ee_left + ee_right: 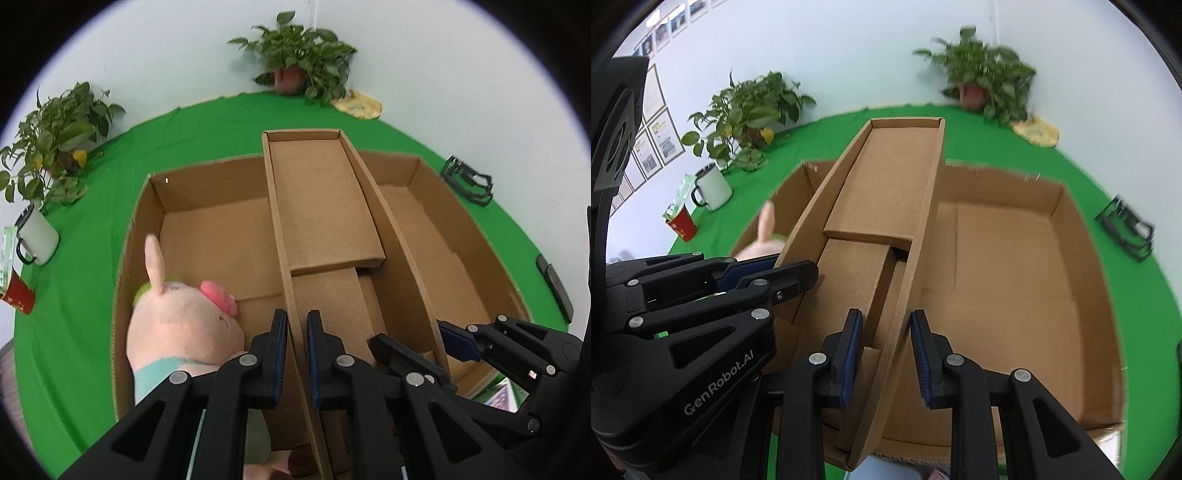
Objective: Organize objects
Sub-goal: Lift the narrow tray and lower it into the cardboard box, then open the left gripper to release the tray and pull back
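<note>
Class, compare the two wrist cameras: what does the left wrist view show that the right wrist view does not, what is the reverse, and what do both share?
Only the left wrist view: the plush toy's face and a dark flat device on the green cloth.
Only the right wrist view: framed pictures on the wall.
Both: the narrow cardboard tray with a claw over each long wall, the big box, two potted plants, the white mug, the black rack.

A pale blue-white wall (849, 48) fills the upper frame; framed pictures (657, 122) hang at upper left (blurred), above a green-covered table (92, 295).
</note>
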